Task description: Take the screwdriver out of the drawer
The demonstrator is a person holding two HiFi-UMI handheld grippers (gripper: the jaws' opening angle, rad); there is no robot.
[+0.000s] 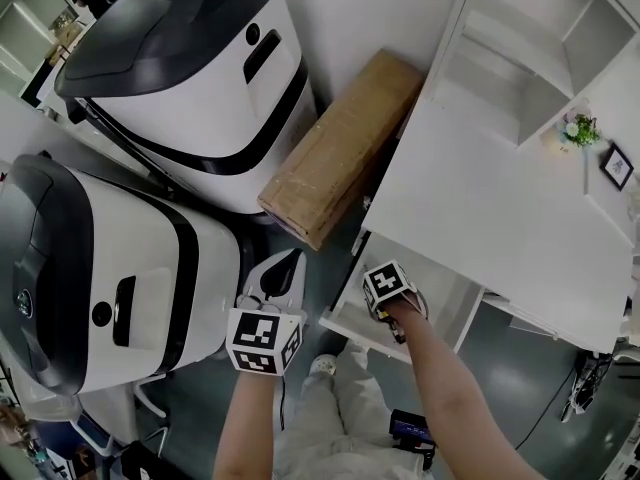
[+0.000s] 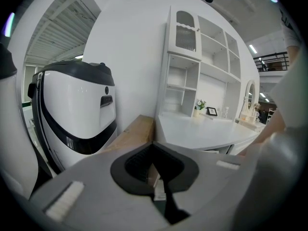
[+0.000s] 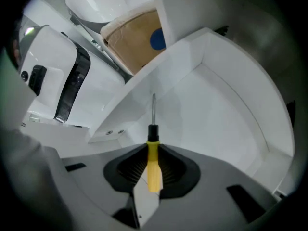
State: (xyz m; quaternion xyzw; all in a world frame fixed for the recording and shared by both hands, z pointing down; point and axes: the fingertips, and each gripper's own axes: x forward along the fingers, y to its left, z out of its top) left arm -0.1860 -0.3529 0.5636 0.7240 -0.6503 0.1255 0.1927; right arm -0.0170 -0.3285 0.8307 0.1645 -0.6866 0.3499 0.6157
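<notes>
Right gripper view: the right gripper [image 3: 154, 174] jaws grip the screwdriver [image 3: 153, 153] by its yellow handle, shaft pointing down inside the open drawer [image 3: 226, 105]. Grasp appears complete; lifting the tool clear remains. Left gripper [image 2: 155, 172] jaws are together, empty.

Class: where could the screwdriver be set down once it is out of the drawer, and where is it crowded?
The desk top is bare between the open drawer and the shelf unit; only a flower pot and picture frame sit at one end. Beside the desk it is crowded: cardboard box, two white machines.
</notes>
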